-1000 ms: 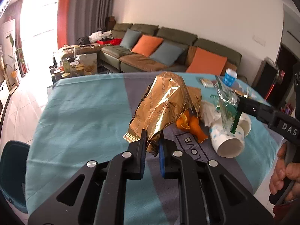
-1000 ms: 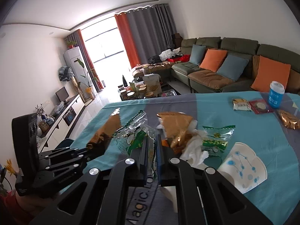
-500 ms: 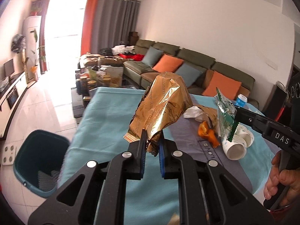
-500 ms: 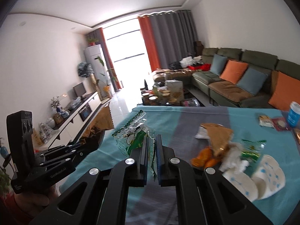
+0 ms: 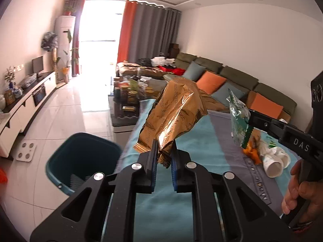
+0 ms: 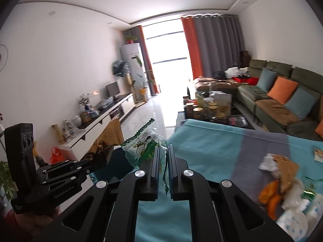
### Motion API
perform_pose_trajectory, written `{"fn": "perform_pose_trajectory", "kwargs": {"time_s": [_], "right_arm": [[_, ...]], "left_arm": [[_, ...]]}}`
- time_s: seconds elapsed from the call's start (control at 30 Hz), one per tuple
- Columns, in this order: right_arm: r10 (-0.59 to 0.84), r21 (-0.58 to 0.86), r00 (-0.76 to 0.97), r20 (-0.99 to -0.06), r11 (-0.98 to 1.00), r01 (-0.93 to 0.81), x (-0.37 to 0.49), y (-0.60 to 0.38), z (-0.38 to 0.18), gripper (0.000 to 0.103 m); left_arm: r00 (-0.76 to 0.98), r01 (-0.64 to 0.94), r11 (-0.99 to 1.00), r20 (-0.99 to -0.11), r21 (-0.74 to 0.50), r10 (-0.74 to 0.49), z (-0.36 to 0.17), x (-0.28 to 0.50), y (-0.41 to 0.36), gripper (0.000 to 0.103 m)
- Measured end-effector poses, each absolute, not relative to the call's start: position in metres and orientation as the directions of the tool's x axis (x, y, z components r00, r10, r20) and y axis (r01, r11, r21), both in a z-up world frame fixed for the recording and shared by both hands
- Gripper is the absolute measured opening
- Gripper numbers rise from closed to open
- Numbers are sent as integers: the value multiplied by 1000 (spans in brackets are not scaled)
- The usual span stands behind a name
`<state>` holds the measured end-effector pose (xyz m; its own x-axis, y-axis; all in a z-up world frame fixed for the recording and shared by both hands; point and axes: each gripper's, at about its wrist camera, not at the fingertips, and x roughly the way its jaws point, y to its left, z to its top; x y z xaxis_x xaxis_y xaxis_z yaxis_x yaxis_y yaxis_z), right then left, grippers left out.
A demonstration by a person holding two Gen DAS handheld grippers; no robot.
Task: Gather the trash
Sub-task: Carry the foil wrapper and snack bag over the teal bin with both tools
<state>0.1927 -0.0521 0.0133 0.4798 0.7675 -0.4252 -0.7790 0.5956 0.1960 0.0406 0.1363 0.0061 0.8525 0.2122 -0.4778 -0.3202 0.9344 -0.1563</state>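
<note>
Left gripper (image 5: 163,157) pinches the gold wrapper (image 5: 173,117) over the table's left edge, right gripper (image 6: 163,157) clamps the green packet (image 6: 141,149); let go early and either flutters short of the bin (image 5: 80,157).

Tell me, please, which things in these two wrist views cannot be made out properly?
- Teal bin: left wrist view, its near side hidden by the left gripper; contents unclear.
- Gold wrapper: printing too small to read.
- Green-and-clear wrapper: right wrist view, lower part hidden between the right gripper fingers.
- Table trash: blurred, cut by the edge.
</note>
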Motion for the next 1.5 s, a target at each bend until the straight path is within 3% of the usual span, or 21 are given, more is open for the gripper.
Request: {"fn": "perform_pose_trajectory", "kwargs": {"time_s": [0.4,0.7,1.07,1.5], "right_arm": [[811,198,330,-484,469,-861,198,39,9,7],[777,217,211,-593,407,-888,209,126,-23,7],[667,213,134,-733,412,-886,218,194,-70,7],[604,213,105,-790,430,-877,224,224,-93,15]], "left_arm": [[772,-512,846,-511,-148,378,-6,4,212,12],[699,-604,782,-574,-153,427,-30,-7,261,12],[657,-632,745,-656,-213,370,-72,23,289,12],[604,-661,718,-721,-216,339,-111,70,310,18]]}}
